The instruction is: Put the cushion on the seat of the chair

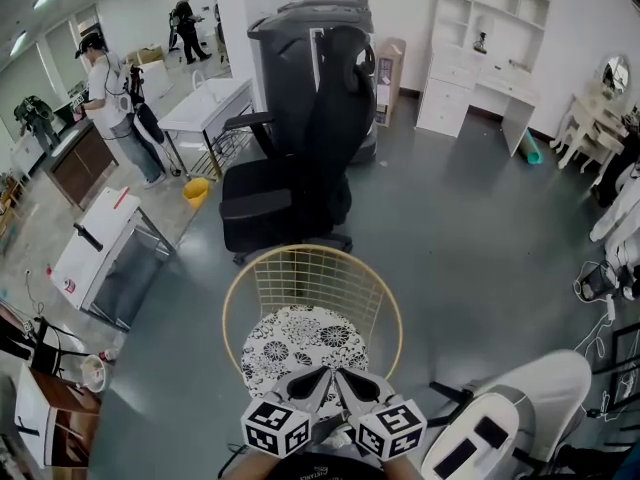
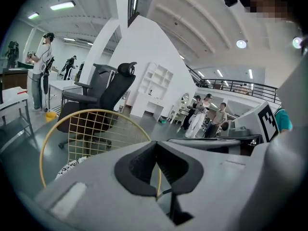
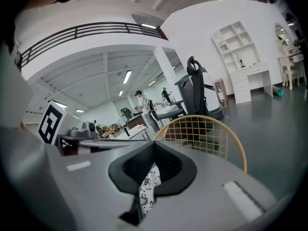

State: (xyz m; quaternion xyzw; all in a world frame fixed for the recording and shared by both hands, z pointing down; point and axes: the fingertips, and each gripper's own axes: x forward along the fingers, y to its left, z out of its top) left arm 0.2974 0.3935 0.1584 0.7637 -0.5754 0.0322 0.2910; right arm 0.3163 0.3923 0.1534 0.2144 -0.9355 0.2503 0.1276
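Observation:
A round black-and-white flowered cushion (image 1: pixel 300 343) lies on the seat of the gold wire chair (image 1: pixel 312 251), inside its curved backrest. My left gripper (image 1: pixel 318 376) and right gripper (image 1: pixel 346 376) sit side by side over the cushion's near edge, tips almost touching each other. In the left gripper view my left gripper (image 2: pixel 156 146) is shut with nothing between its pads; the gold rim (image 2: pixel 96 112) and a bit of cushion (image 2: pixel 67 166) show beyond it. In the right gripper view my right gripper (image 3: pixel 154 146) is shut at the tips, and the cushion (image 3: pixel 148 186) shows through the gap below them.
A black office chair (image 1: pixel 300 168) stands just behind the wire chair. A white folding table (image 1: pixel 100 248) is at the left, a white machine (image 1: pixel 500 418) at the lower right, white shelving (image 1: pixel 480 38) at the back. A person (image 1: pixel 110 98) stands far left.

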